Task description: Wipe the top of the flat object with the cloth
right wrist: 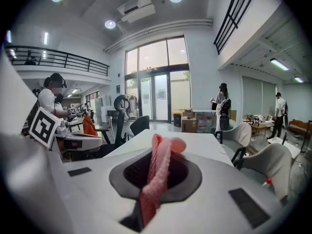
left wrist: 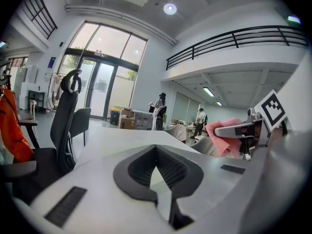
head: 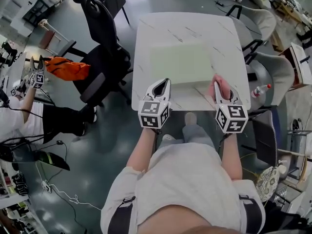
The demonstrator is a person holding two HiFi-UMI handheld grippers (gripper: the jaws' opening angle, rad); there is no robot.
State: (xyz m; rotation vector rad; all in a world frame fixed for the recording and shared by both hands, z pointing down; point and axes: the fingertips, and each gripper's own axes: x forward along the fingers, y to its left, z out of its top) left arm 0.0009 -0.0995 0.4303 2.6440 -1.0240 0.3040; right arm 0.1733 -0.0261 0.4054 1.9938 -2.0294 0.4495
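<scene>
A pale green flat board (head: 179, 62) lies in the middle of the white table (head: 146, 48). A pink cloth (head: 222, 86) is pinched in my right gripper (head: 218, 83), which hovers over the table's near right edge, just off the board's near right corner. In the right gripper view the cloth (right wrist: 158, 172) stands up between the jaws of that gripper (right wrist: 157, 147). My left gripper (head: 165, 82) is shut with nothing in it, at the board's near left edge. The left gripper view shows its own jaws (left wrist: 156, 147) closed, with the pink cloth (left wrist: 222, 136) off to the right.
A black office chair (head: 100, 33) stands left of the table, with an orange garment (head: 67, 68) beside it. Another person (head: 29, 113) holding grippers sits at far left. Grey chairs (head: 265, 21) and a bottle (head: 261, 90) are on the right.
</scene>
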